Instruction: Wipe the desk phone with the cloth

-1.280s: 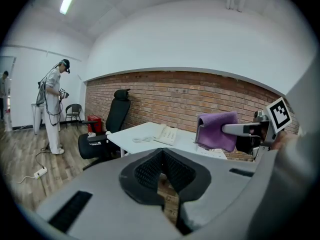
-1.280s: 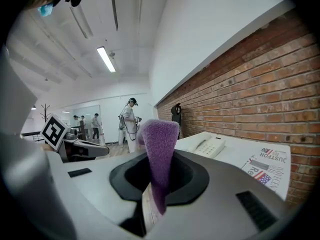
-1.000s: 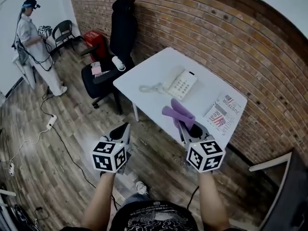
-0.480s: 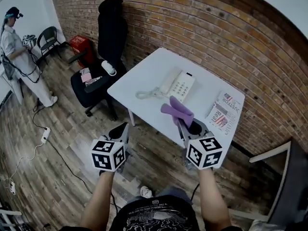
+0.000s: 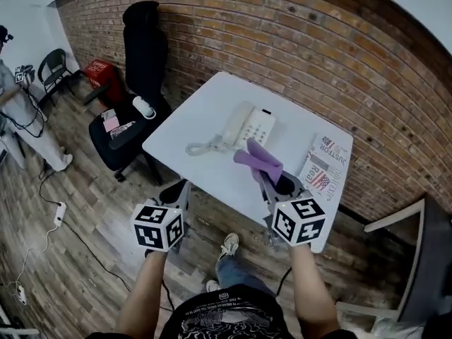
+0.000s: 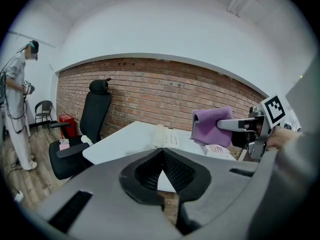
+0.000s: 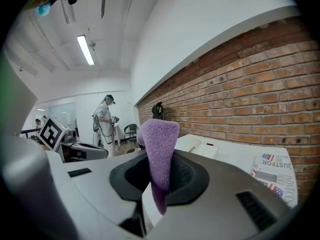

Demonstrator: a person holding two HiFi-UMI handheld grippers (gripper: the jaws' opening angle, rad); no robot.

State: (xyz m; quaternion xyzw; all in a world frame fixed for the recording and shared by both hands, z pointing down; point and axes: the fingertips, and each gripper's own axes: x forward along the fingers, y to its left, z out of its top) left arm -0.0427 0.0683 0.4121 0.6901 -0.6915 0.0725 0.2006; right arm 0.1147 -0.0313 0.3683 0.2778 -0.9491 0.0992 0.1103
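The white desk phone [image 5: 247,126] lies on the white table [image 5: 205,104], its handset [image 5: 203,147] off to the left on a coiled cord. My right gripper [image 5: 266,177] is shut on a purple cloth [image 5: 258,159], held over the table's near edge just short of the phone. In the right gripper view the cloth [image 7: 159,149] hangs between the jaws, with the phone [image 7: 204,147] beyond. My left gripper [image 5: 178,191] hovers over the floor left of the table, jaws together with nothing in them [image 6: 161,151]. Its view shows the phone [image 6: 167,136] and the cloth [image 6: 212,125].
A newspaper [image 5: 325,162] lies at the table's right end. A black office chair [image 5: 123,122] with small items on its seat stands left of the table. The brick wall [image 5: 318,55] runs behind. A person [image 5: 18,111] stands far left by a red box [image 5: 99,73].
The view has drifted so the table and phone sit a little further left and nearer. Both grippers keep their pose, the right still holding the cloth. A shoe now shows below.
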